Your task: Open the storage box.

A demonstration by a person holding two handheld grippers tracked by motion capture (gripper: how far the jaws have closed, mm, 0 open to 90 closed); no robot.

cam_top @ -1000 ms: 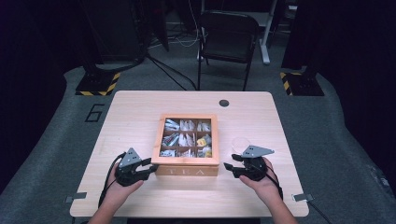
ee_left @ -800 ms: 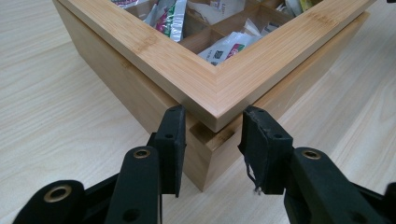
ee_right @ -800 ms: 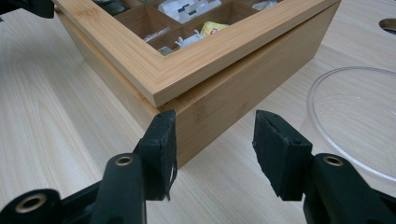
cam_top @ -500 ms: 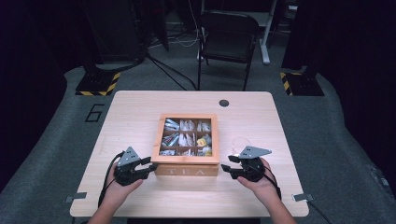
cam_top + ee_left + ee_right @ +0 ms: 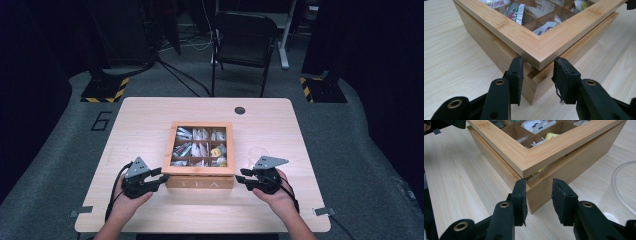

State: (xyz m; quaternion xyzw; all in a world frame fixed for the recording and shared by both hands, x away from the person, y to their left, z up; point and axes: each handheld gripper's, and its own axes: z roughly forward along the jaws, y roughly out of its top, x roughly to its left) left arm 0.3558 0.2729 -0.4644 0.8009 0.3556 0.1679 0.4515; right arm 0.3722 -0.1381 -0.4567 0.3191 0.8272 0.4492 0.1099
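A wooden tea box point(image 5: 200, 183) stands mid-table with packets in its compartments. Its framed lid point(image 5: 541, 47) point(image 5: 529, 160) sits slightly raised and skewed over the base. My left gripper point(image 5: 161, 178) point(image 5: 539, 63) is at the box's near left corner, shut on the lid's corner. My right gripper point(image 5: 241, 178) point(image 5: 539, 183) is at the near right corner. Its jaws have just been closing, and they straddle the base's corner just under the lid edge. I cannot see the right pads pressing on the wood.
A clear plastic cup point(image 5: 257, 150) point(image 5: 624, 187) stands just right of the box, close to my right gripper. A small black disc point(image 5: 240, 110) lies near the table's far edge. A black chair point(image 5: 245, 35) stands behind the table point(image 5: 140, 120).
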